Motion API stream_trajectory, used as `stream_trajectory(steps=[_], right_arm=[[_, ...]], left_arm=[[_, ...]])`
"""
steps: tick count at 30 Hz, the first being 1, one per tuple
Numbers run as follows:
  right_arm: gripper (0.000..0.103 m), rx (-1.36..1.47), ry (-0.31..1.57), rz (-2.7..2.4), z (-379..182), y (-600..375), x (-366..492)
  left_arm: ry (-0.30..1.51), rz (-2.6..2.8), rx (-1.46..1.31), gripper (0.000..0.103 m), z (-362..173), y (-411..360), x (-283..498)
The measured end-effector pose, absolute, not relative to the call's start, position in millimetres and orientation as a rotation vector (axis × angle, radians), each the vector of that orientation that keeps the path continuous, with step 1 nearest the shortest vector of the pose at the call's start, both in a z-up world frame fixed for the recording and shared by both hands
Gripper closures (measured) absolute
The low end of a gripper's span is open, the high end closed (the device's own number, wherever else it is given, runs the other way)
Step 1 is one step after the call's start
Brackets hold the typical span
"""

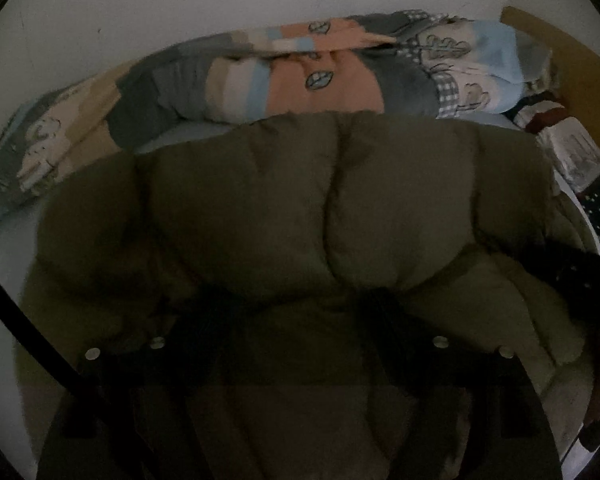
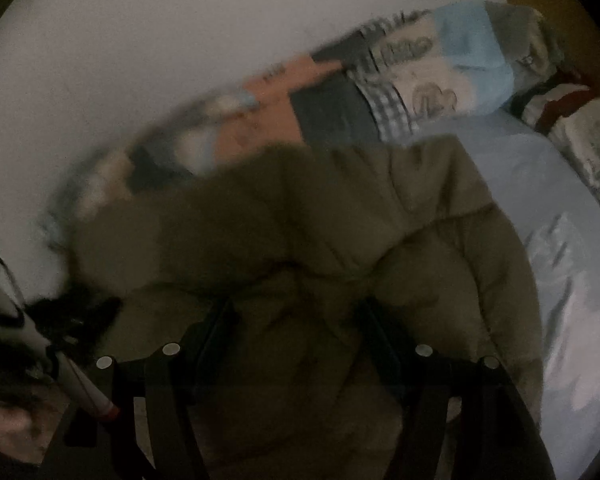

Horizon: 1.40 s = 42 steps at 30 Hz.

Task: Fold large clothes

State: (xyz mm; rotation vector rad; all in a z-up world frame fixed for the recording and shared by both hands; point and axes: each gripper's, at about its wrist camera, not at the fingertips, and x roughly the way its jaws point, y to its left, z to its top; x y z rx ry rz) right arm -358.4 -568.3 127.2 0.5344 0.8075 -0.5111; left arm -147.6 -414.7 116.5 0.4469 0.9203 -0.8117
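Olive puffer jacket [image 1: 300, 216] fills the centre and lower half of both frames, bunched in thick quilted folds on a pale blue bedsheet [image 2: 540, 208]. No brand, label or readable writing shows on it; the light is dim and the right wrist view is smeared by blur.

Left gripper [image 1: 296, 312]: 2 dark fingers at lower centre of the left wrist view, set apart, with jacket fabric bulging up between and over them. Tips sunk in the folds; cannot tell whether they pinch the cloth.

Right gripper [image 2: 296, 312]: same picture at lower centre of the right wrist view, 2 dark fingers apart, padding swelling between them. Grip on the fabric cannot be told.

No containers in view.

Surroundings: patchwork duvet [image 1: 284, 80] in orange, grey, blue and cream with leaf drawings lies heaped across the upper middle, against a white wall [image 1: 180, 4]. Folded printed cloths [image 1: 572, 148] at right edge of the left wrist view. Dark cable [image 1: 24, 320] crosses the lower left. White rod with a red end [image 2: 84, 388] sits at lower left of the right wrist view, beside a dark blurred tangle.
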Motion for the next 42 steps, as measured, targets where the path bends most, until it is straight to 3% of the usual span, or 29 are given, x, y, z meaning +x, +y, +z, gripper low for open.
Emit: stream_trajectory(steps=[7, 12, 15, 19, 27, 34, 42], right_arm=[[0.032, 0.518, 0.879, -0.542, 81, -587, -335], [0.032, 0.516, 0.904, -0.564, 71, -591, -327], [0.033, 0.542, 0.903, -0.567, 91, -582, -338], [0.033, 0.62, 0.764, -0.511, 144, -557, -382], [0.041, 0.699, 0.726, -0.494, 182, -467, -443], [0.044, 0.669, 0.68, -0.562, 187, -423, -459], [0.05, 0.644, 0.724, -0.591, 156, -448, -436]], left_arm=[[0.88, -0.801, 0.408, 0.018, 89, -428, -131], [0.92, -0.76, 0.434, 0.018, 102, -425, -139], [0.919, -0.825, 0.318, 0.018, 138, -388, -158], [0.815, -0.749, 0.326, 0.018, 179, -324, -194], [0.837, -0.558, 0.218, 0.018, 181, -207, -236], [0.855, -0.53, 0.207, 0.018, 158, -204, -214], [0.893, -0.483, 0.325, 0.018, 130, -233, -198]])
